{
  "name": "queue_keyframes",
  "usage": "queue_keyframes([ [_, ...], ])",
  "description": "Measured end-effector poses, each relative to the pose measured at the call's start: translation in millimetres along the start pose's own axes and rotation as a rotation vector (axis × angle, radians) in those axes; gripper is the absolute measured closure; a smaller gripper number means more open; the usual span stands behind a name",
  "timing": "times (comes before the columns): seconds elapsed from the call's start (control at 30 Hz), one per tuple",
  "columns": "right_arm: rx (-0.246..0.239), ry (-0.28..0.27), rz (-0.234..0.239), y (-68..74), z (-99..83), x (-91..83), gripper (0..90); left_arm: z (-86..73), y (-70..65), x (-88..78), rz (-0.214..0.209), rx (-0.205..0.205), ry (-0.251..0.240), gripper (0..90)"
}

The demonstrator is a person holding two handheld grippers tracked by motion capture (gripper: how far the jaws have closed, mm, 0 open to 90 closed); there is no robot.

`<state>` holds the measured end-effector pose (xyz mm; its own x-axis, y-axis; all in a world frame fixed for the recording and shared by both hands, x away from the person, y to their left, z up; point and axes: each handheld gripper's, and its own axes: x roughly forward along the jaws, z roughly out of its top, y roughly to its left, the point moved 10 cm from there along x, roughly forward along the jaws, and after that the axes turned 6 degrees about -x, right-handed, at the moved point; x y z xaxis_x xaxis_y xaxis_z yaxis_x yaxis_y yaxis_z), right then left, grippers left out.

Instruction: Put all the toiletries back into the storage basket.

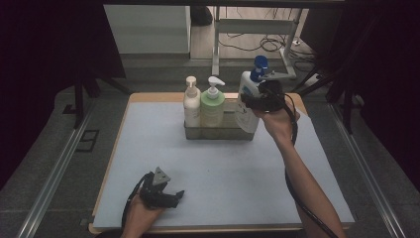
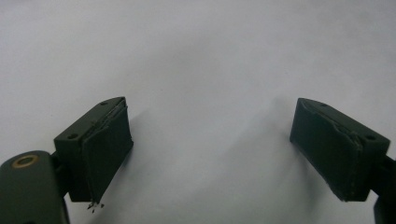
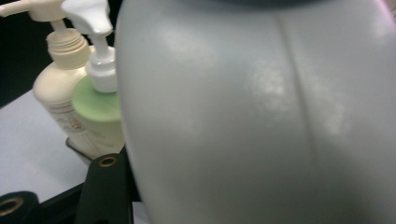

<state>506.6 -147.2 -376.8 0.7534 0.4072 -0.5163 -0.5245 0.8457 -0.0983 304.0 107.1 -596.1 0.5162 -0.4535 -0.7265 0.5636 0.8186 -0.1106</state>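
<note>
2 bottles (image 1: pixel 204 106) are already stood in the tray (image 1: pixel 218 133), while the third bottle (image 1: pixel 246 101), clamped by the right gripper (image 1: pixel 257 101), is not yet seated; the left gripper (image 1: pixel 171 196) is rested agape.

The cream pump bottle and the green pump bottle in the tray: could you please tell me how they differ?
The cream pump bottle is pale cream with a matching cream pump; the green pump bottle has a light green body and a white pump. The cream bottle stands at the left end of the grey tray, the green bottle directly to its right. Both stand upright, with their pump spouts pointing the same way.
</note>
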Motion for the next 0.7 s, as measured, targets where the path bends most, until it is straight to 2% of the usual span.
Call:
queue_keyframes([
  [0.7,0.026,-0.003,-0.046,-10.5,5.6,36.3,40.6,-0.1,0.0,-0.1,-0.002,0.002,0.002,12.2],
])
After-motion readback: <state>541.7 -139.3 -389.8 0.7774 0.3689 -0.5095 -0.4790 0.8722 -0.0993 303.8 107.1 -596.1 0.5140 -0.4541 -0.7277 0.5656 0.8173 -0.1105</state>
